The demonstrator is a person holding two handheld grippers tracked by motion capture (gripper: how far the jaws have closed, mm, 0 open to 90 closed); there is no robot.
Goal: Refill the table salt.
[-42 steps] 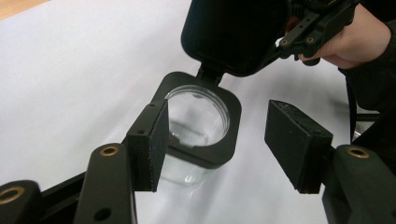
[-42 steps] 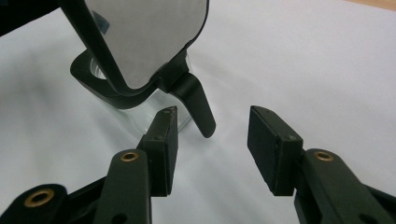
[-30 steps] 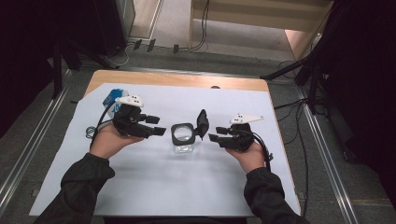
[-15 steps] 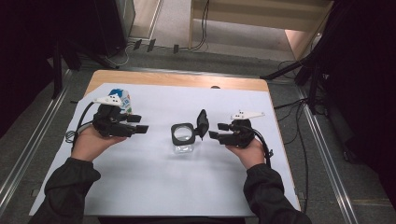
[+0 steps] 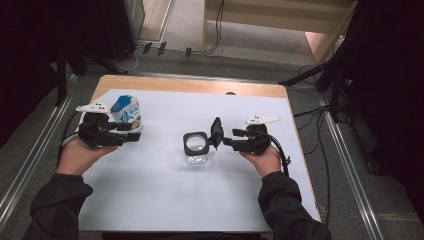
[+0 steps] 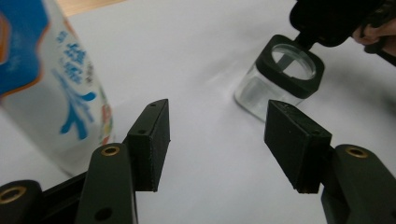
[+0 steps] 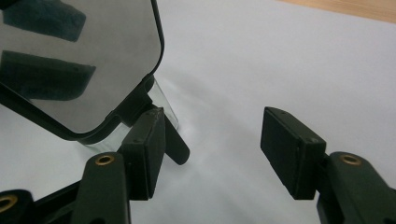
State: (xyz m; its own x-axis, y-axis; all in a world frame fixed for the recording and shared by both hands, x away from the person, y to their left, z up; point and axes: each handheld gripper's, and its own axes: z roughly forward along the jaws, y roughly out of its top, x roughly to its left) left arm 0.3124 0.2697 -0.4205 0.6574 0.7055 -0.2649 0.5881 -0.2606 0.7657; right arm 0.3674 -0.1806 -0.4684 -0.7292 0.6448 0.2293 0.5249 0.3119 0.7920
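On the white-covered tabletop [image 5: 165,200], the clear jar [image 5: 196,149] with its black rim stands near the middle, its hinged black lid [image 5: 216,132] tipped up at its 3 o'clock side. The right hand-held gripper [image 5: 231,140] sits just beside that lid, jaws apart and just opened wider, nothing between them. At 9 o'clock, well apart from the jar, the left hand-held gripper [image 5: 131,131] has its jaws apart and empty, close beside the blue-and-white milk carton [image 5: 127,112].

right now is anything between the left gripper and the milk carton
Nothing visible. The left gripper has open, empty jaws right beside the milk carton, with only bare white sheet between.
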